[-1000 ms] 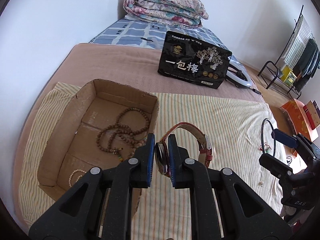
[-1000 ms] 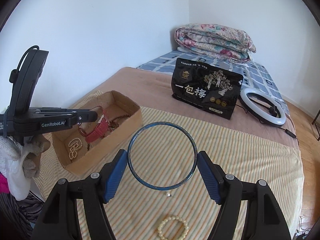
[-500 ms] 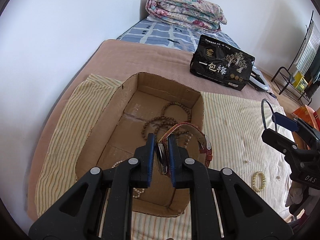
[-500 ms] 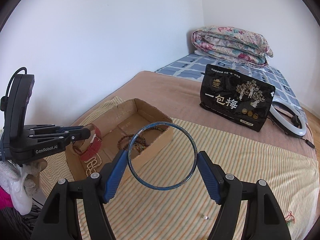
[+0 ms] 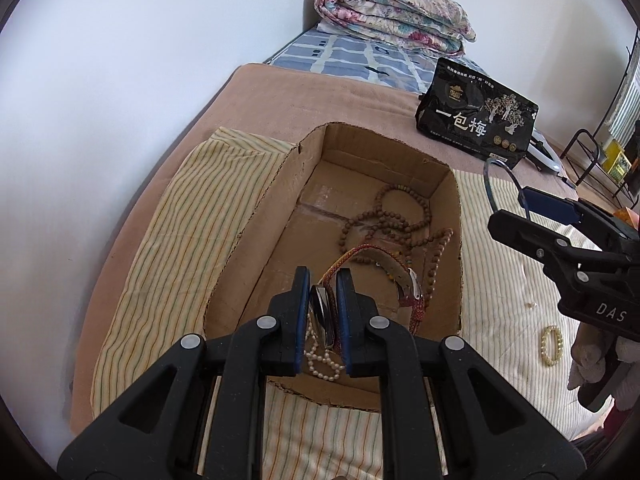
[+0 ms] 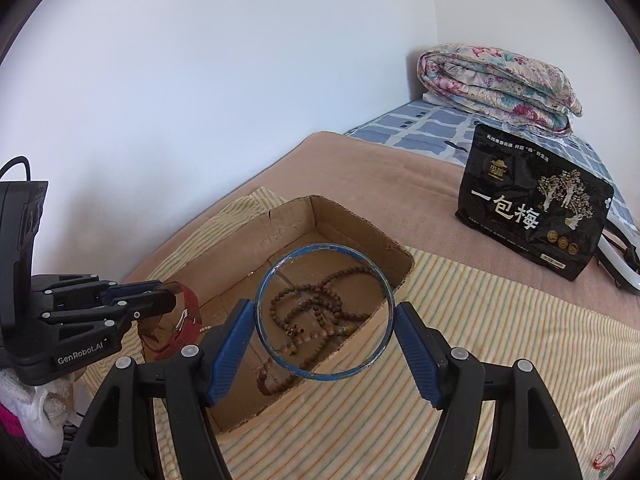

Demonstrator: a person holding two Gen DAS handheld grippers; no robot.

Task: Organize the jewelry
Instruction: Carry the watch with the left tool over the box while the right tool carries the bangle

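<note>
My left gripper [image 5: 323, 312] is shut on a red-strapped wristwatch [image 5: 404, 280] and holds it over the near end of an open cardboard box [image 5: 256, 216]. The box holds a brown wooden bead necklace [image 5: 400, 224] and a white pearl strand [image 5: 320, 360]. My right gripper [image 6: 325, 340] is shut on a blue bangle [image 6: 272, 280], held upright above the box's right wall [image 6: 352, 352]. In the right wrist view the left gripper [image 6: 160, 300] and the watch [image 6: 180, 324] show at the left. A cream bead bracelet [image 5: 552, 346] lies on the striped cloth.
The box sits on a striped cloth [image 5: 168, 248] over a brown blanket [image 5: 320, 92] on a bed by a white wall. A black snack bag [image 6: 532, 204], a white ring light [image 6: 616, 264] and a folded floral quilt [image 6: 500, 80] lie farther back. A rack [image 5: 600, 152] stands at right.
Both grippers have moved left over the box. The left one now holds the watch lower over the box's near end; the bangle now hangs above the box's right wall.
</note>
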